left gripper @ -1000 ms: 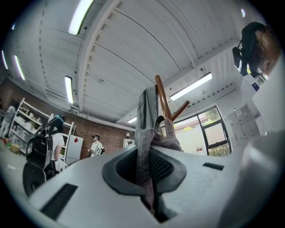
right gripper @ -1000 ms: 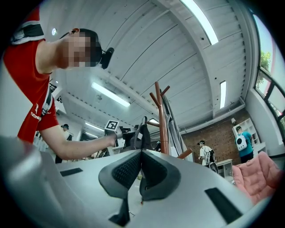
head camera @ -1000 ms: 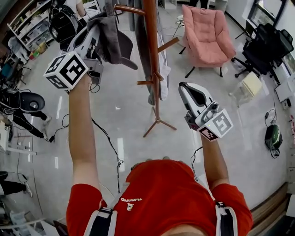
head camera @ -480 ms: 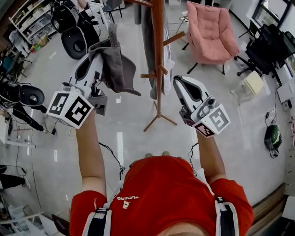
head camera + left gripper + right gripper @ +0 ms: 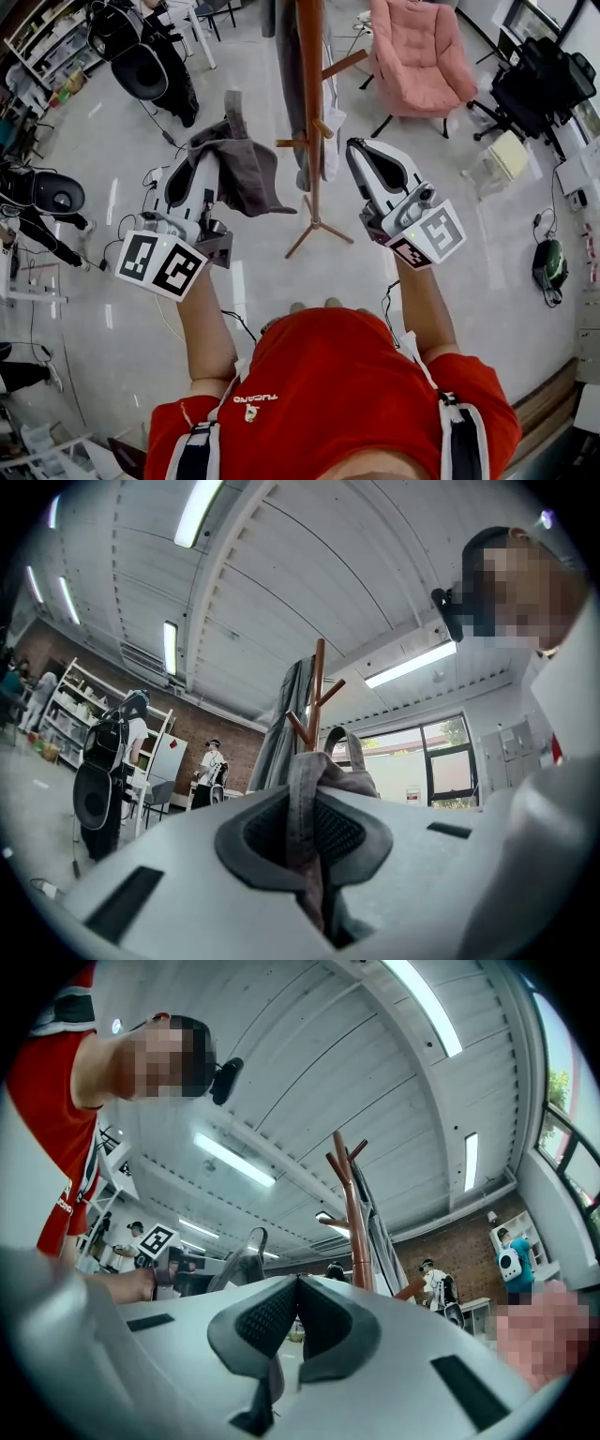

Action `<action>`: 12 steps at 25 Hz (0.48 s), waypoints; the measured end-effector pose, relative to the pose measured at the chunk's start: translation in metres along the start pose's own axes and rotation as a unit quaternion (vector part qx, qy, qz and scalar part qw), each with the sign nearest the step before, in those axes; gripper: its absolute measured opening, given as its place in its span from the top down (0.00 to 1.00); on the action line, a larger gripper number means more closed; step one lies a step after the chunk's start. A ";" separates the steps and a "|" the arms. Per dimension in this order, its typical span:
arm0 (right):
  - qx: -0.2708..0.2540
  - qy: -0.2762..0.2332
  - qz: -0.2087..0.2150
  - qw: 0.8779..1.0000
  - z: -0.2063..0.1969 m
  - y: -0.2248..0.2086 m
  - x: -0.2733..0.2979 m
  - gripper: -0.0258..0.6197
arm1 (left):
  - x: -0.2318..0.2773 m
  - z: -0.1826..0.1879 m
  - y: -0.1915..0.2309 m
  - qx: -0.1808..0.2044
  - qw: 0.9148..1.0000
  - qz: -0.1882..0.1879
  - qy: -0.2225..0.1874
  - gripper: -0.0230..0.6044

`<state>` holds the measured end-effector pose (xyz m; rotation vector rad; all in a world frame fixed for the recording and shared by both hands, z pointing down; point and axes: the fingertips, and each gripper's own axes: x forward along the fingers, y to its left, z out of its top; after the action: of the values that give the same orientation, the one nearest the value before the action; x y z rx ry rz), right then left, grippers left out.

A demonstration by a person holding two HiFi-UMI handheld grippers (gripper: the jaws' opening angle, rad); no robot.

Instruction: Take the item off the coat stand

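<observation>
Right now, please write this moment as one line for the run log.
left gripper: shut on grey cap | cap: off coat stand, at its left | right gripper: shut, empty | stand: other garments hanging

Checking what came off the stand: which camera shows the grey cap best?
The head view: the whole grey cap hangs from the left gripper. The left gripper view shows only pinched fabric; the right, a distant sliver.
</observation>
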<state>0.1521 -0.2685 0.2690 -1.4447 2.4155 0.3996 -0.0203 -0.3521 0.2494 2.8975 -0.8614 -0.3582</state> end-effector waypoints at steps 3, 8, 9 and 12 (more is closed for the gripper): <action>-0.001 0.003 0.000 1.000 0.000 0.003 0.003 0.92 | -0.002 -0.001 -0.004 0.010 1.000 -0.002 0.003 0.92; -0.006 0.007 -0.001 1.000 0.003 0.003 0.005 0.92 | 0.000 -0.003 -0.008 0.018 1.000 -0.011 0.007 0.92; -0.006 0.007 -0.001 1.000 0.003 0.000 0.004 0.92 | 0.003 -0.004 -0.010 0.016 1.000 -0.011 0.007 0.92; -0.007 0.009 -0.002 1.000 0.005 -0.004 0.001 0.92 | 0.005 -0.006 -0.011 0.011 1.000 -0.010 0.008 0.92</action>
<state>0.1558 -0.2695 0.2635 -1.4655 2.4278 0.4046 -0.0089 -0.3451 0.2528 2.9273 -0.8390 -0.3288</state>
